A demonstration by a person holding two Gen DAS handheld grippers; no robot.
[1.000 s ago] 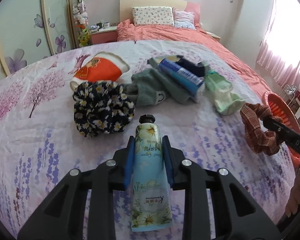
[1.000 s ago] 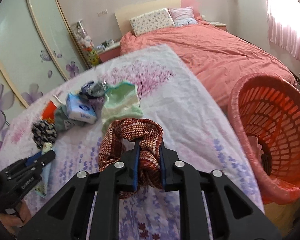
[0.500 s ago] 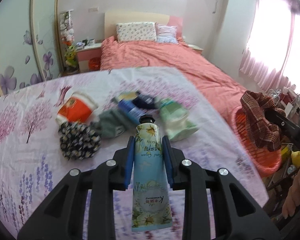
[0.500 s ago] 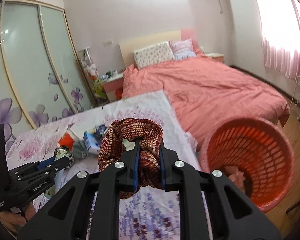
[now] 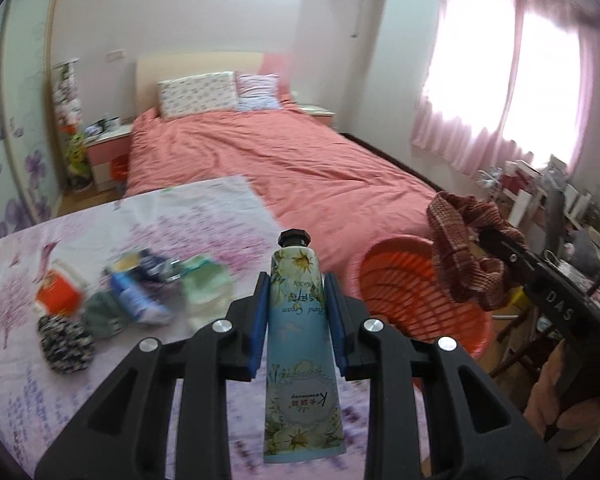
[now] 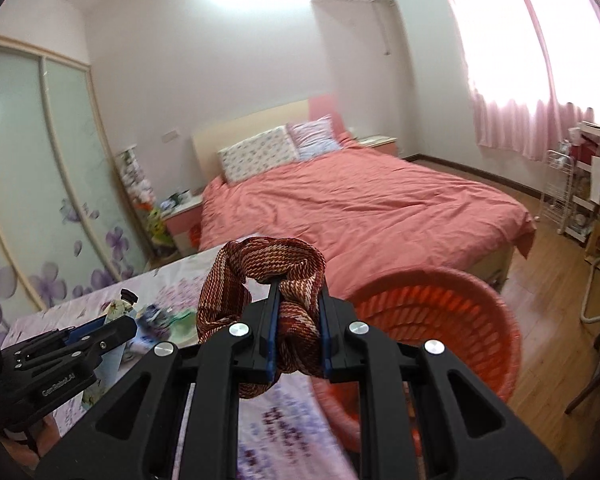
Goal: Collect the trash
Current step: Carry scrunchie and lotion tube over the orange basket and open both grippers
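Left wrist view: left gripper (image 5: 296, 320) clamped on hand-cream tube (image 5: 300, 344), cap forward, carried clear of the table (image 5: 148, 232). Orange basket (image 5: 400, 300) ahead to its right, likely the drop point.

Right wrist view: right gripper (image 6: 298, 332) closed on brown scrunchie (image 6: 260, 280), loop hanging free; basket (image 6: 460, 320) just ahead-right, below it, ready for release.
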